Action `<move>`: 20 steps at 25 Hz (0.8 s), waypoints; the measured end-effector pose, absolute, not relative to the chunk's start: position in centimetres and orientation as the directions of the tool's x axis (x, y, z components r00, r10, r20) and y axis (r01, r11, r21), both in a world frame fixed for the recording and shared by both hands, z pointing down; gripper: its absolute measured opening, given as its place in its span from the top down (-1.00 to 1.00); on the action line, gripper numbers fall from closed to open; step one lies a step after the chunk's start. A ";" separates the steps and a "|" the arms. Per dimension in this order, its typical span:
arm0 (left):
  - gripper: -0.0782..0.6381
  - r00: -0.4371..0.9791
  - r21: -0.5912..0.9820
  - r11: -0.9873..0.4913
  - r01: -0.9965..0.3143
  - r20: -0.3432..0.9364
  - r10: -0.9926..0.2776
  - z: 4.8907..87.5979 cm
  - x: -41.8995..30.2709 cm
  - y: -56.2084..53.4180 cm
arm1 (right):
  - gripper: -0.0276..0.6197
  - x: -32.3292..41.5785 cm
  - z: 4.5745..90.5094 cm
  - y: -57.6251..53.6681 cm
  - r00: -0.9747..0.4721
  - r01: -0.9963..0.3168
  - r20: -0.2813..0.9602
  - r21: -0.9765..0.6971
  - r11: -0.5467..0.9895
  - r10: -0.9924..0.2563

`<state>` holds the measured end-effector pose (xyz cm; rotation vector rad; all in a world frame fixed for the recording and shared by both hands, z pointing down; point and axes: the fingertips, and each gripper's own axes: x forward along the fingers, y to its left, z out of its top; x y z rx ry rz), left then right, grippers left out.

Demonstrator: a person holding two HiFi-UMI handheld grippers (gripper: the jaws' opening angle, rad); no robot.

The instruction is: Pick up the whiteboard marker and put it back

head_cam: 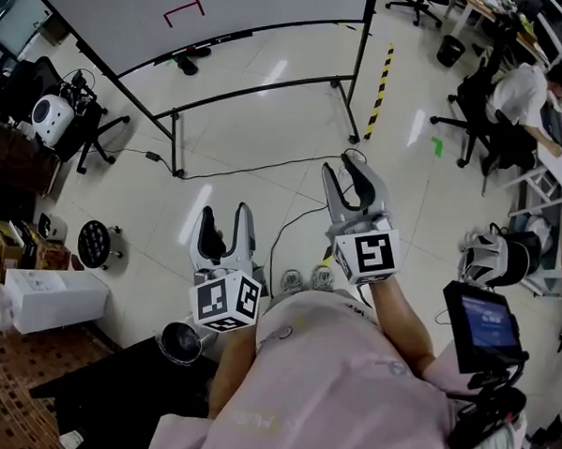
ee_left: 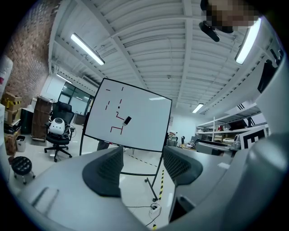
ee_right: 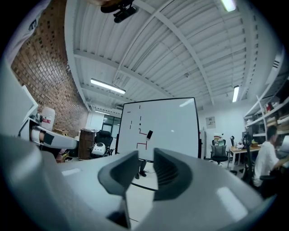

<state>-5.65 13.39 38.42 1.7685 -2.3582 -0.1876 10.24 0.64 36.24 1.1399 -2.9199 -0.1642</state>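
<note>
The whiteboard [head_cam: 251,5] stands on a black wheeled frame across the floor, with red lines drawn on it. A small black block [ee_left: 127,120] sticks to its face, also seen as the block [ee_right: 149,134] in the right gripper view. Small dark and red things [head_cam: 189,55] lie on its tray; I cannot tell which one is the marker. My left gripper [head_cam: 225,212] is held level with its jaws wide apart and empty, aimed at the board [ee_left: 135,122]. My right gripper [head_cam: 339,164] is a little further forward, with a narrow empty gap between its jaws [ee_right: 146,158].
A cable [head_cam: 290,218] runs across the tiled floor below the board frame. Yellow-black tape [head_cam: 379,78] marks the floor at the right. An office chair [head_cam: 69,122] and a stool [head_cam: 94,243] stand at the left. A seated person [head_cam: 528,93] works at desks at the right. A tablet on a stand [head_cam: 484,326] is close at my right.
</note>
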 end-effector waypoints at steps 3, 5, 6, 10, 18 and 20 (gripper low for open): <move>0.03 -0.264 0.214 0.274 -0.938 0.078 -0.961 38.8 -5.8 13.4 | 0.91 10.3 36.1 0.8 -0.718 -0.695 -0.033 0.107 0.711 -0.696; 0.03 -0.260 0.219 0.271 -0.937 0.077 -0.962 38.9 -5.9 13.2 | 0.91 10.4 36.4 0.5 -0.709 -0.704 -0.033 0.101 0.703 -0.705; 0.03 -0.258 0.220 0.269 -0.938 0.076 -0.963 39.0 -5.9 13.1 | 0.91 10.6 36.7 0.3 -0.706 -0.706 -0.031 0.101 0.701 -0.708; 0.03 -0.246 0.227 0.257 -0.939 0.078 -0.966 39.3 -5.6 12.6 | 0.91 11.1 37.2 0.3 -0.690 -0.721 -0.013 0.098 0.686 -0.723; 0.03 -0.204 0.242 0.218 -0.945 0.079 -0.976 39.7 -4.8 11.3 | 0.91 12.4 37.7 -1.0 -0.616 -0.784 -0.010 0.101 0.612 -0.788; 0.03 -0.201 0.245 0.215 -0.945 0.079 -0.976 39.7 -4.8 11.1 | 0.91 12.5 37.8 -1.1 -0.614 -0.785 -0.005 0.105 0.611 -0.789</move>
